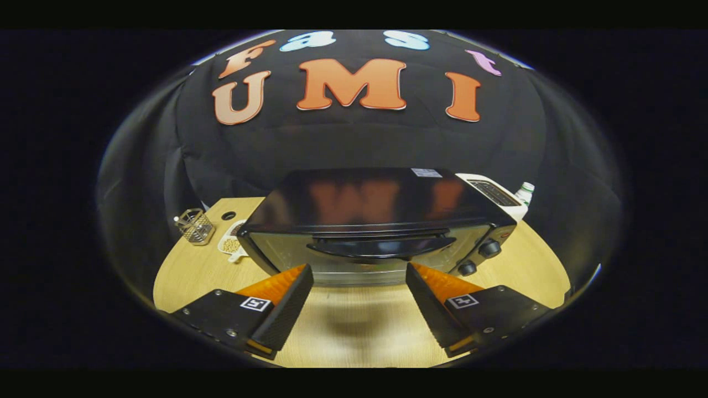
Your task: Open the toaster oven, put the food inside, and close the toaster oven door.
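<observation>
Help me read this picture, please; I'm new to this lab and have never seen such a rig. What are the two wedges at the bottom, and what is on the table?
The wedges are the two fingers of a hand-held claw; a person carries it, and the fisheye camera rides on it, looking forward. The fingers stand apart, holding nothing. Just beyond them on the wooden table sits a black toaster oven, door shut, its handle facing the claw. Beside it are a small wire basket and a white dish of food. A white appliance and a bottle stand behind.
</observation>
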The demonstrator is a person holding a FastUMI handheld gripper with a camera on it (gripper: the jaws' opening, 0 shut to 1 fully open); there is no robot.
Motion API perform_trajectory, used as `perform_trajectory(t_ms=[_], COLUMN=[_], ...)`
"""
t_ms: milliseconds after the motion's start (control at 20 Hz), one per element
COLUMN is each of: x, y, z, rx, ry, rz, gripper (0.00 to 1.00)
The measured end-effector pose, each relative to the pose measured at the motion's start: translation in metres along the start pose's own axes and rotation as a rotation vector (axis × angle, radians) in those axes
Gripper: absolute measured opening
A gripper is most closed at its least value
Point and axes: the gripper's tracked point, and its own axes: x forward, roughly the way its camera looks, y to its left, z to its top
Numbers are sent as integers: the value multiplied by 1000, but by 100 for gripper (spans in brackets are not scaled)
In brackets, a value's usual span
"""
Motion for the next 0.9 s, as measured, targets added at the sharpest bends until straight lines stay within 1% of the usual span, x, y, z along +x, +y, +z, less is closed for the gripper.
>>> perform_trajectory(t_ms=[100,200,350,650,750,900], x=[-14,-30,-57,-124,-145,-173], y=[-7,-20,-34,-44,-44,-45], z=[5,22,65,159,181,205], rx=[6,-9,-10,69,72,39], ry=[-3,-37,-112,-286,-340,-417], rz=[-9,-30,-45,-41,-35,-36], gripper=[100,100,99,99,99,99])
